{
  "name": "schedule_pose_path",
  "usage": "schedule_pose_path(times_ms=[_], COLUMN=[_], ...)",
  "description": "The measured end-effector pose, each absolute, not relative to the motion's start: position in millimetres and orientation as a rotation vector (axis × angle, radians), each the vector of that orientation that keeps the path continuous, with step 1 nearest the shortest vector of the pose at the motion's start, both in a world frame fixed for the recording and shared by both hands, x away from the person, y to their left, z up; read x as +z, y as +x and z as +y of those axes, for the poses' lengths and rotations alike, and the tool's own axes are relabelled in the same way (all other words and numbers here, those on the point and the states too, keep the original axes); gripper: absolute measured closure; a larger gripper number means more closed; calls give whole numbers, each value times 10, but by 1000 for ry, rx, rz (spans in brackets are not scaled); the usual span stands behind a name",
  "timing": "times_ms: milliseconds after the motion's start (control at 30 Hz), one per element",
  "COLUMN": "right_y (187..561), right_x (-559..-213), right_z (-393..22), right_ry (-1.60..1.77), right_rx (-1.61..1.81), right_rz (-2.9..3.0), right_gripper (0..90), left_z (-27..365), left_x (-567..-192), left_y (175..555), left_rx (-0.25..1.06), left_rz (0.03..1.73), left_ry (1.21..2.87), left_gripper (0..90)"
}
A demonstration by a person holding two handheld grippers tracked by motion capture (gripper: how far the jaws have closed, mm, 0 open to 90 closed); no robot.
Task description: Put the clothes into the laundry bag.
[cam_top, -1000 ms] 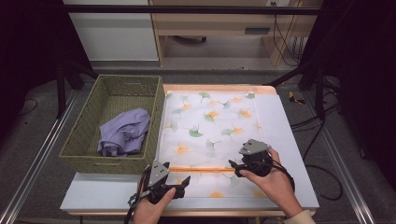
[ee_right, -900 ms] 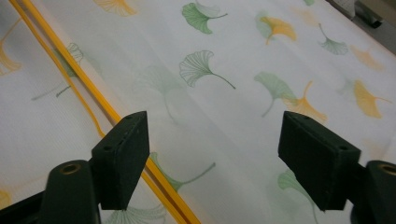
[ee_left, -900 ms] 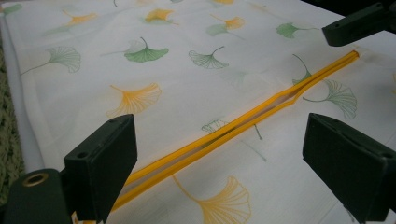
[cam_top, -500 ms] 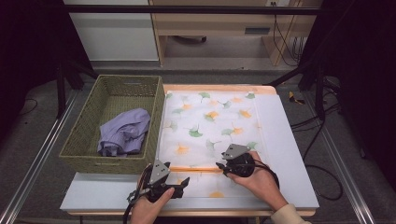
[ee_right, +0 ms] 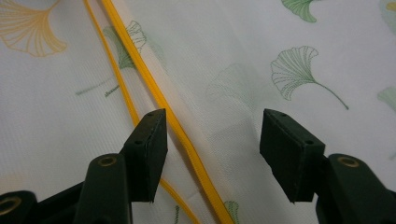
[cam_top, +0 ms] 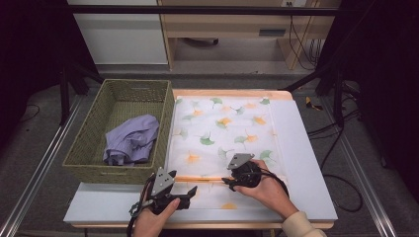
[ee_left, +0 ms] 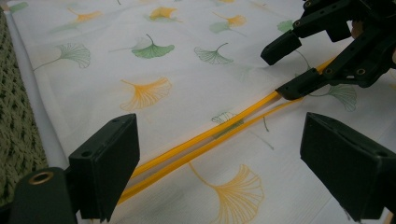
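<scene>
High view, read from left to right: a woven basket [cam_top: 84, 148] with a crumpled lilac garment [cam_top: 132, 143] stands at the left of the tabletop [cam_top: 301, 163], and just beside it lies the ginkgo-print cloth [cam_top: 222, 128], spread flat, its near part folded so that two orange hems [cam_top: 205, 178] run side by side across the lower middle of the frame. The left tool [cam_top: 190, 191] hovers at lower centre-left with its jaws spread and nothing between them, pointing right along the hems. The right tool [cam_top: 226, 183] sits at lower centre, right over the hems and nearer to them than the left; its jaws have just been opening and stand apart, pinching nothing. In the right gripper view the thicker orange hem [ee_right: 161, 100] runs from upper left to lower centre, passing just inside the left-hand jaw, so the jaws nearly straddle it across its long axis. To the right of the cloth a broad bare strip of tabletop leaves free room; the basket wall hems in the left side.
</scene>
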State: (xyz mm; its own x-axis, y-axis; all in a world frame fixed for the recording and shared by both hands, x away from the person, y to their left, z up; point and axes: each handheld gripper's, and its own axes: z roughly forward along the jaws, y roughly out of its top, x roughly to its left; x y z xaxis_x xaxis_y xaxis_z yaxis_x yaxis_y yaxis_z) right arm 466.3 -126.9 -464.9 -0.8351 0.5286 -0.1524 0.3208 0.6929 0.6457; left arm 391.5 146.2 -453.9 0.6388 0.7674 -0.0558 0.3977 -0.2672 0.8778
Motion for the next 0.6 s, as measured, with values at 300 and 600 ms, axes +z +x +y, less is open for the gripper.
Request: schedule_pose_path(times_ms=[300, 600], right_y=[4645, 4655], right_x=[-4698, -4703], right_z=[-1227, -1222], right_ry=[628, 610], right_rx=[856, 882], right_rz=[2593, 2622], right_gripper=[539, 710], left_z=[1448, 1460], left_x=[-4551, -4543], left_y=[3913, 3917], left_rx=[477, 478], left_rz=[919, 915], left_ry=[1905, 1905], left_gripper=[124, 126])
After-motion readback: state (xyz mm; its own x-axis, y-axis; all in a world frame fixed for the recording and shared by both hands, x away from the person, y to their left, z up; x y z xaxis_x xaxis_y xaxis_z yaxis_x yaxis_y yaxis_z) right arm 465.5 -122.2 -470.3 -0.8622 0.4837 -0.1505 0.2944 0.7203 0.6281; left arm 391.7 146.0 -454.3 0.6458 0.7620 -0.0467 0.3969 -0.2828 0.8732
